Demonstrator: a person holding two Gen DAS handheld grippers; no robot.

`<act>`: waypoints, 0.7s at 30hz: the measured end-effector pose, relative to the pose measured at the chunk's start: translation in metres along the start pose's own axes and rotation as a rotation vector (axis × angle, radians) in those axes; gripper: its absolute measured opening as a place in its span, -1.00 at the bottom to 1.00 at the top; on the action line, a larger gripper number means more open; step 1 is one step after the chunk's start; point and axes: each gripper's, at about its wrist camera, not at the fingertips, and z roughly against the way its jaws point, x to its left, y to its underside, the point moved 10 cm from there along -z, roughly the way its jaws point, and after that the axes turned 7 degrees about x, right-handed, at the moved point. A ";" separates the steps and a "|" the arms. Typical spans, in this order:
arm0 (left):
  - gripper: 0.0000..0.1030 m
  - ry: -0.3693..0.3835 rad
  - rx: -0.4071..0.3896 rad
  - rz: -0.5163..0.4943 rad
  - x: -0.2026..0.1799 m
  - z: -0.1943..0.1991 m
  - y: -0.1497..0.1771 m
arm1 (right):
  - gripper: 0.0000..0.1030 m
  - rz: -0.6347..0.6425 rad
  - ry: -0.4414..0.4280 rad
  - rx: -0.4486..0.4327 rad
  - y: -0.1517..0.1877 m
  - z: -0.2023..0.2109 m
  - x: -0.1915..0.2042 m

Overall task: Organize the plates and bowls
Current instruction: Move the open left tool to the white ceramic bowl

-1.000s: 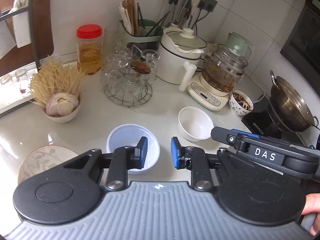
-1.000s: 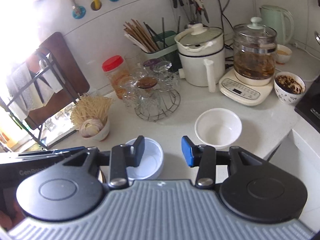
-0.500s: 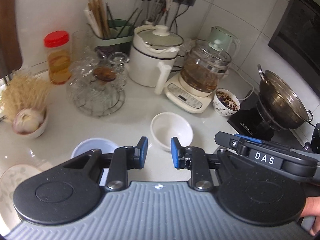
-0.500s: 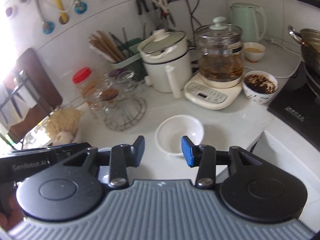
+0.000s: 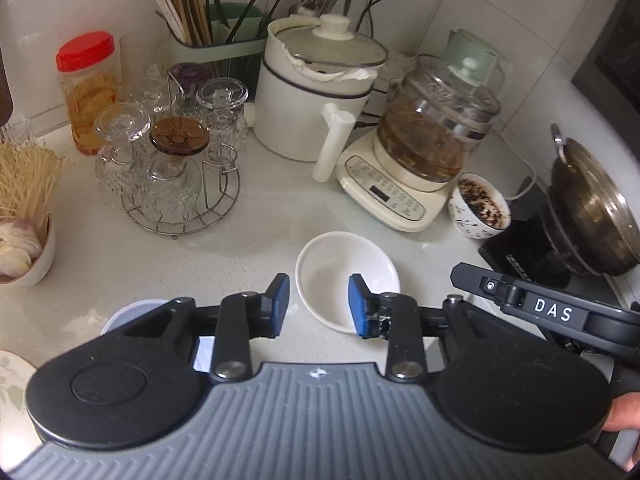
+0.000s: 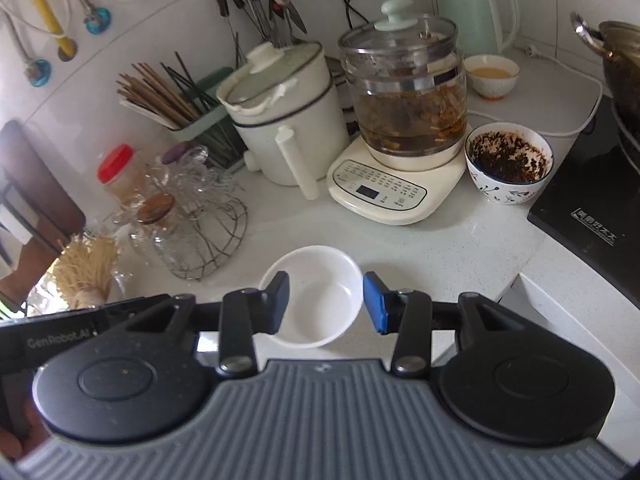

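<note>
An empty white bowl (image 5: 340, 268) (image 6: 320, 280) stands on the pale countertop. My left gripper (image 5: 318, 300) hovers over its near left rim; the jaws are opening and the pads touch nothing. The bowl shows between the fingers of my right gripper (image 6: 326, 300), which is open with its pads clear of the rim. A pale blue bowl (image 5: 132, 312) lies to the left, mostly hidden behind the left finger arm. A leaf-patterned plate (image 5: 8, 372) peeks in at the lower left edge. Each gripper's body shows at the edge of the other's view.
A wire rack of upturned glasses (image 5: 172, 168), a white cooker pot (image 5: 316, 92) and a glass kettle on its base (image 5: 432, 140) line the back. A bowl with dark residue (image 6: 508, 160) and a hob with a wok (image 5: 588, 200) stand right. The counter edge (image 6: 520, 280) drops off right.
Both grippers have moved right and down toward the white bowl, which now sits between the fingers in each view. The blue bowl slid off left. The left jaws have widened.
</note>
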 end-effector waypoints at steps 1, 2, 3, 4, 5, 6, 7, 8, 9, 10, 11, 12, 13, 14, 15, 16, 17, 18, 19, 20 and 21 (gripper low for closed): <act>-0.21 -0.009 0.001 0.005 0.001 -0.005 -0.002 | -0.14 -0.009 -0.004 0.015 -0.002 -0.006 -0.003; -0.20 -0.021 0.006 0.013 0.002 -0.011 -0.003 | -0.14 -0.018 -0.005 0.030 -0.004 -0.012 -0.007; -0.19 -0.025 0.013 0.020 0.003 -0.017 -0.005 | -0.14 -0.030 -0.008 0.045 -0.006 -0.018 -0.010; -0.16 -0.032 0.022 0.028 0.004 -0.023 -0.006 | -0.14 -0.046 -0.011 0.063 -0.007 -0.023 -0.014; -0.16 -0.037 0.035 0.037 0.005 -0.029 -0.006 | -0.13 -0.060 -0.019 0.077 -0.008 -0.027 -0.016; -0.16 -0.031 0.046 0.045 0.005 -0.034 -0.006 | -0.13 -0.065 -0.030 0.084 -0.011 -0.031 -0.017; -0.16 -0.029 0.056 0.048 0.006 -0.040 -0.007 | -0.13 -0.059 -0.034 0.089 -0.013 -0.035 -0.018; -0.16 -0.039 0.072 0.054 0.007 -0.048 -0.007 | -0.13 -0.055 -0.034 0.097 -0.015 -0.040 -0.019; -0.16 -0.044 0.082 0.060 0.009 -0.054 -0.007 | -0.13 -0.055 -0.037 0.108 -0.017 -0.045 -0.021; -0.16 -0.044 0.088 0.066 0.010 -0.060 -0.008 | -0.14 -0.058 -0.038 0.119 -0.020 -0.052 -0.024; -0.16 -0.049 0.098 0.071 0.012 -0.066 -0.008 | -0.13 -0.063 -0.038 0.132 -0.020 -0.058 -0.026; -0.16 -0.056 0.105 0.074 0.014 -0.073 -0.009 | -0.09 -0.069 -0.046 0.149 -0.021 -0.065 -0.028; -0.16 -0.063 0.109 0.077 0.016 -0.078 -0.010 | -0.01 -0.078 -0.059 0.172 -0.021 -0.073 -0.029; -0.16 -0.072 0.113 0.082 0.018 -0.083 -0.010 | 0.01 -0.084 -0.071 0.195 -0.020 -0.080 -0.030; -0.16 -0.079 0.116 0.089 0.021 -0.087 -0.011 | 0.01 -0.092 -0.086 0.216 -0.019 -0.087 -0.031; -0.16 -0.083 0.119 0.098 0.023 -0.092 -0.010 | 0.01 -0.099 -0.096 0.239 -0.018 -0.093 -0.031; -0.16 -0.082 0.127 0.107 0.024 -0.096 -0.010 | 0.00 -0.099 -0.098 0.255 -0.017 -0.099 -0.031; -0.16 -0.083 0.133 0.114 0.026 -0.101 -0.009 | 0.01 -0.093 -0.099 0.263 -0.016 -0.103 -0.031; -0.16 -0.085 0.139 0.117 0.028 -0.105 -0.008 | 0.00 -0.087 -0.100 0.270 -0.016 -0.107 -0.030; -0.16 -0.086 0.150 0.121 0.029 -0.109 -0.006 | 0.00 -0.086 -0.103 0.281 -0.016 -0.112 -0.030; -0.16 -0.079 0.159 0.129 0.030 -0.114 -0.005 | 0.00 -0.092 -0.111 0.295 -0.015 -0.118 -0.030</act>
